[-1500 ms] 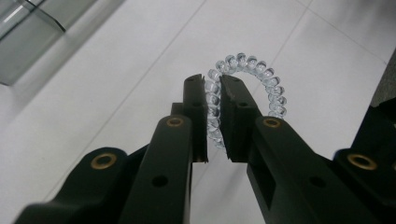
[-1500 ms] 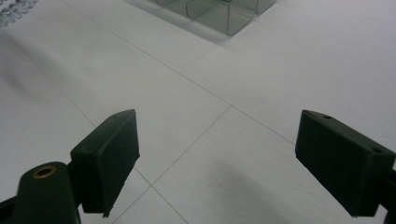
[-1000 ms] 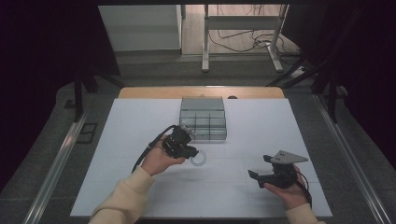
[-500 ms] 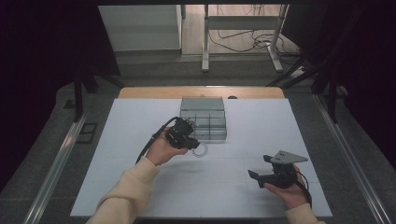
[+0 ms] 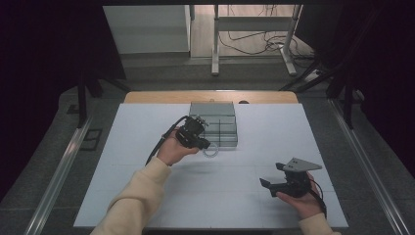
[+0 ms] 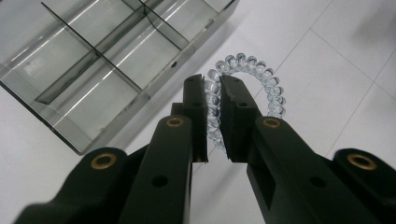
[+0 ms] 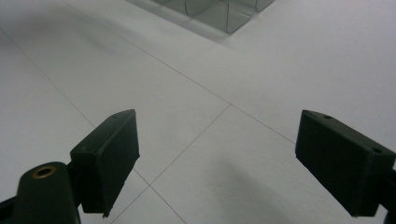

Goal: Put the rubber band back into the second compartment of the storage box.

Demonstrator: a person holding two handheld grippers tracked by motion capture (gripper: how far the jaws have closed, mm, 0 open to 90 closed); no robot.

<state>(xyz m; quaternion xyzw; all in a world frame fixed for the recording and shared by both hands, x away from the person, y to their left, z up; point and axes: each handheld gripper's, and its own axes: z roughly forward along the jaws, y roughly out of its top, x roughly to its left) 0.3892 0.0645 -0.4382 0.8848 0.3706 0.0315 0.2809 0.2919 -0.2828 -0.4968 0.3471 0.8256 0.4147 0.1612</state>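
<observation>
Left gripper: clamping one side of a clear spiral hair tie, jaws nearly closed with only the coil's thickness between the pads. Carrying the tie just above the white table, at the near edge of the grey compartment tray; seen from the high view, hanging just right of the left gripper and touching or almost touching the tray front — cannot tell which.

Handling, as judged: very light, springy, soft plastic coil; smooth and likely slippery; not fragile. Tending to stretch or swing rather than break. Gripping across a single strand of the loop, as now, appearing adequate; pinching firmly to keep it from sliding out, and releasing low over a compartment to limit bouncing.

Right gripper: standing wide apart, grasping nothing, hovering at near right over bare table, well apart from the tie; visible also in the high view.
</observation>
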